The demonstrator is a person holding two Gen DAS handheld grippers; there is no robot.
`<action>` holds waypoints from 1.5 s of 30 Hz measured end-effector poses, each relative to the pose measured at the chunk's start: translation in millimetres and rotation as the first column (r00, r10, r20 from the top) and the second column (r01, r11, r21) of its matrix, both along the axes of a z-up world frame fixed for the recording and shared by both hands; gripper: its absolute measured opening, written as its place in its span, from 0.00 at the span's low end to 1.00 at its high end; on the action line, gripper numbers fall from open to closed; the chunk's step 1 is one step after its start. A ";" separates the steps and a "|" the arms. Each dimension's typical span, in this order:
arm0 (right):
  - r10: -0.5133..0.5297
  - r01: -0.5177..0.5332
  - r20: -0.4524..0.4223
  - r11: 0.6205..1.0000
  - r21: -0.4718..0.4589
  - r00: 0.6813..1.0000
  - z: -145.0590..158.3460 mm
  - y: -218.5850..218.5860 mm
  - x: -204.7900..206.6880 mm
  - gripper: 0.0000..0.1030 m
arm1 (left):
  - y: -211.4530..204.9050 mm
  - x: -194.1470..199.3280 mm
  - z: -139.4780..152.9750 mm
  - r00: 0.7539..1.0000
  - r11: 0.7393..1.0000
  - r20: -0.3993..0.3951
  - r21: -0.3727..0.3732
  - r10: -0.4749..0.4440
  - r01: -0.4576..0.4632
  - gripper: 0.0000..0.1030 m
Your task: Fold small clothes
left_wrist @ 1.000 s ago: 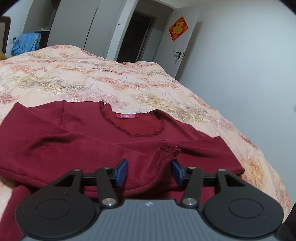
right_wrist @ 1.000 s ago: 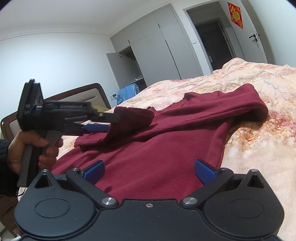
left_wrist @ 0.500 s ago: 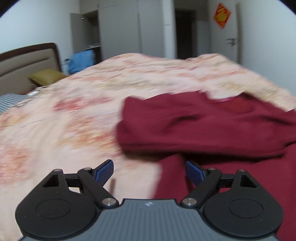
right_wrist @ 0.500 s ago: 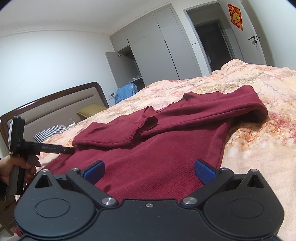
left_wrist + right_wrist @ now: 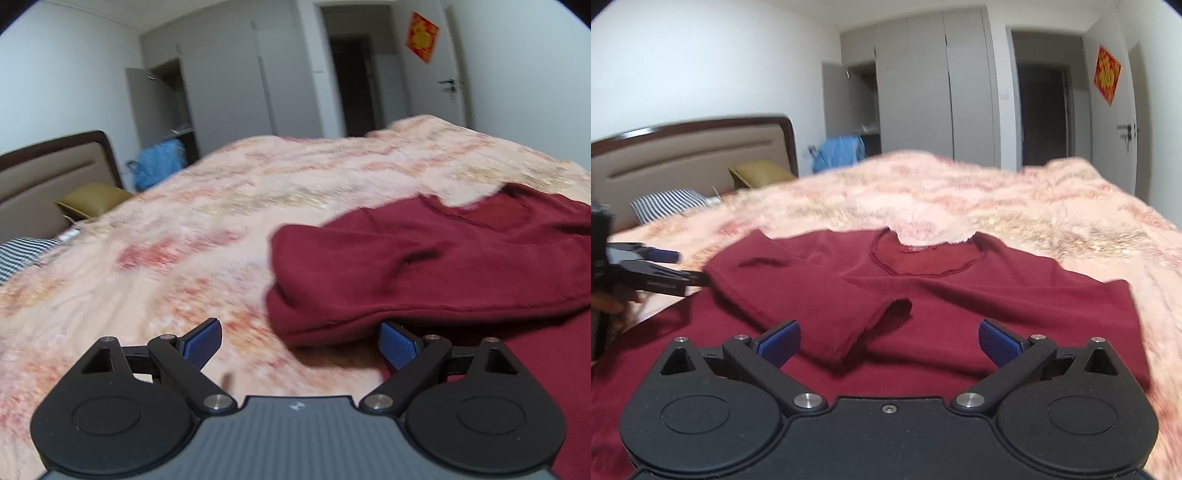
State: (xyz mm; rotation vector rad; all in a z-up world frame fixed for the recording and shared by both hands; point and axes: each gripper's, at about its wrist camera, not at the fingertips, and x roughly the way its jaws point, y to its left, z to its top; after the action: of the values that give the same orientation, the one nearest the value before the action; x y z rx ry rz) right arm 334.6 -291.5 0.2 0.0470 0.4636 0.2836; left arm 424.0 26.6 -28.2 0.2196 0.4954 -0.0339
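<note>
Maroon top (image 5: 960, 314) lay on bed (image 5: 184, 240), both tools (image 5: 299, 341) (image 5: 888, 339) wide open and empty; loosely folded sleeve (image 5: 812, 295) might slip if snagged.

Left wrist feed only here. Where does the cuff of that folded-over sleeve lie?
Observer: The cuff lies on the front of the red shirt, below the neckline, just ahead of the right tongs.
Operator: Right tongs holding anything?
Observer: No. They are open above the shirt front, with nothing pinched between them.
Operator: How do my left tongs sit from that side?
Observer: The left tongs are at the folded shoulder edge, on the shirt's left side in the right wrist view. Motion blur hides whether they touch the cloth.
</note>
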 end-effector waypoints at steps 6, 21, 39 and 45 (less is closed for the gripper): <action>-0.007 0.005 -0.122 1.000 -0.021 0.992 -19.5 27.6 59.3 0.45 | 9.4 16.3 -2.6 1.000 1.000 -0.006 -0.017 0.018 -0.018 0.92; -0.032 0.024 -0.051 0.988 -0.152 0.998 -29.9 44.3 42.4 0.15 | 26.1 30.0 -14.2 0.991 0.992 -0.106 -0.082 0.086 -0.095 0.17; -0.121 0.119 -0.043 0.992 -0.042 0.992 -18.4 -27.7 -116.6 0.99 | 64.4 -91.4 1.8 0.985 0.940 -0.172 -0.339 -0.031 -0.030 0.90; -0.157 0.169 -0.155 0.983 0.069 0.975 -31.3 -35.1 -171.6 0.94 | 61.4 -135.5 -5.2 0.978 0.943 -0.204 -0.332 -0.046 -0.025 0.87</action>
State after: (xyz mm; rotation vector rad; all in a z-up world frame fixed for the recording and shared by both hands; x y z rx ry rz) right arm 163.0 -326.6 -31.1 0.1865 0.5934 0.1378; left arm 288.6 88.1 -33.4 -0.1159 0.6893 -0.1514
